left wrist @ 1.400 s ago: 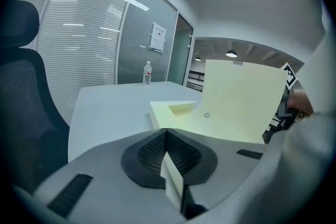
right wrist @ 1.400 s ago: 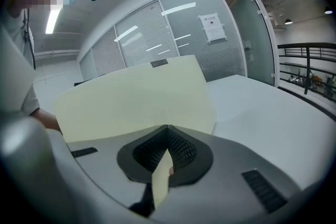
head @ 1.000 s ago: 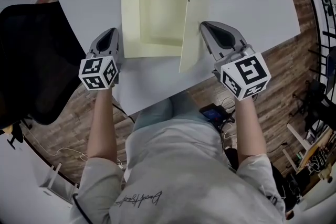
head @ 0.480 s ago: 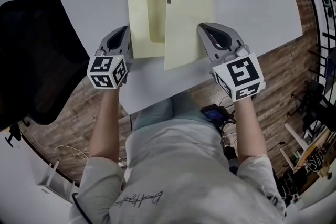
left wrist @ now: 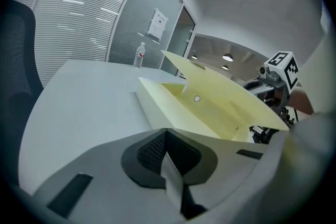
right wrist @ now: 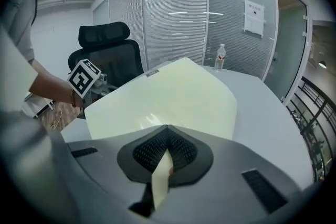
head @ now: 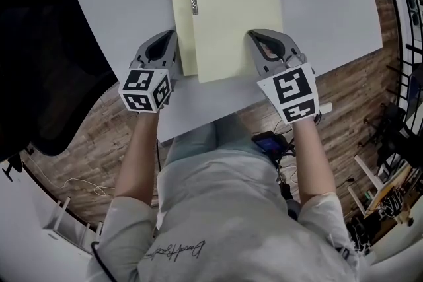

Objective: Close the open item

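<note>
A pale yellow flat box lies on the white table [head: 317, 3]. Its lid [head: 231, 3] slants low over the base [head: 178, 10], of which only a strip shows at the left. In the left gripper view the lid [left wrist: 231, 102] still stands ajar above the base [left wrist: 157, 102]. My right gripper [head: 254, 36] is shut on the lid's near right corner; a pale edge runs between its jaws [right wrist: 167, 128]. My left gripper [head: 170, 36] sits at the base's near left corner, shut on a thin pale edge [left wrist: 167, 131].
A black office chair [head: 46, 63] stands left of the table. A water bottle [right wrist: 220, 57] stands at the table's far end, in front of glass walls with blinds. The table's near edge is just behind both grippers, with wooden floor [head: 357, 102] below.
The lid has swung from upright down to the left over the base, carried by my right gripper. The open tray is now almost covered. My left gripper has shifted slightly right.
</note>
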